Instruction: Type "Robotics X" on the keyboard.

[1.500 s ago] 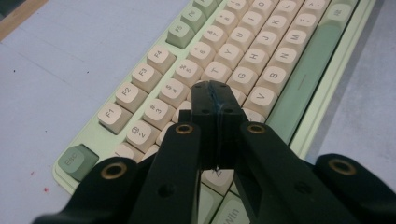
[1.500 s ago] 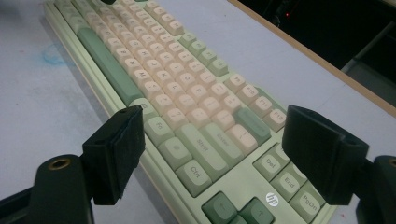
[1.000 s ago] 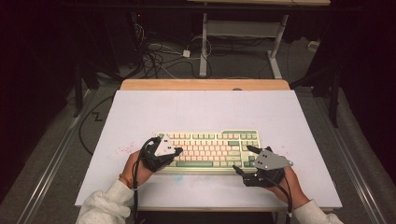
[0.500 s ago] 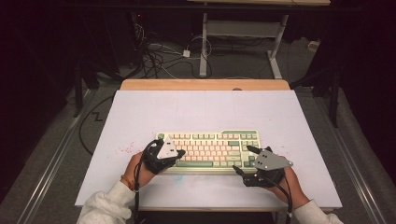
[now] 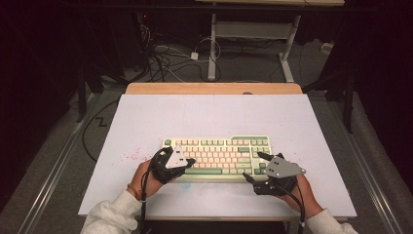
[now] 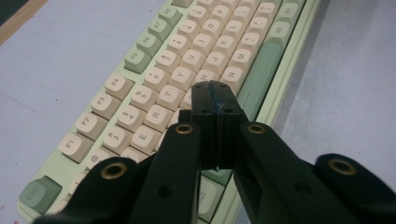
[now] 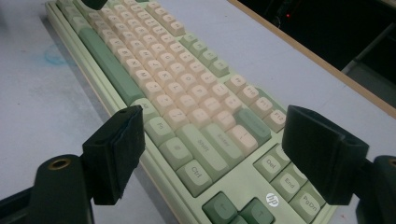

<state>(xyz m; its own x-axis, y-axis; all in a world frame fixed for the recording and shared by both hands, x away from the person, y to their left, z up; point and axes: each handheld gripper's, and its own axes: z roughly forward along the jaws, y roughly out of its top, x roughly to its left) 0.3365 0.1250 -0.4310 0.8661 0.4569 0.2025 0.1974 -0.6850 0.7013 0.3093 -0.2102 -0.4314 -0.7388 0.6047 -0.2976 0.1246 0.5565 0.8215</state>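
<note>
A pale green keyboard [image 5: 216,151] with cream keys lies on the white table top [image 5: 146,122], near the front. My left gripper [image 5: 189,161] is shut with nothing between its jaws, its tip over the keyboard's left half. In the left gripper view the closed tip [image 6: 215,95] hovers at the cream letter keys [image 6: 187,70] just above the green space bar [image 6: 261,65]; I cannot tell whether it touches them. My right gripper [image 5: 253,167] stands open at the keyboard's right end. Its black pads [image 7: 119,149] straddle the Shift and Enter keys [image 7: 205,144], apart from them.
The table's far edge is a wooden strip [image 5: 214,88]. Behind it, cables [image 5: 165,58] lie on the floor by the white frame [image 5: 213,48] of another desk. Faint red specks [image 5: 131,156] mark the table left of the keyboard. Metal rails [image 5: 58,165] run along the floor.
</note>
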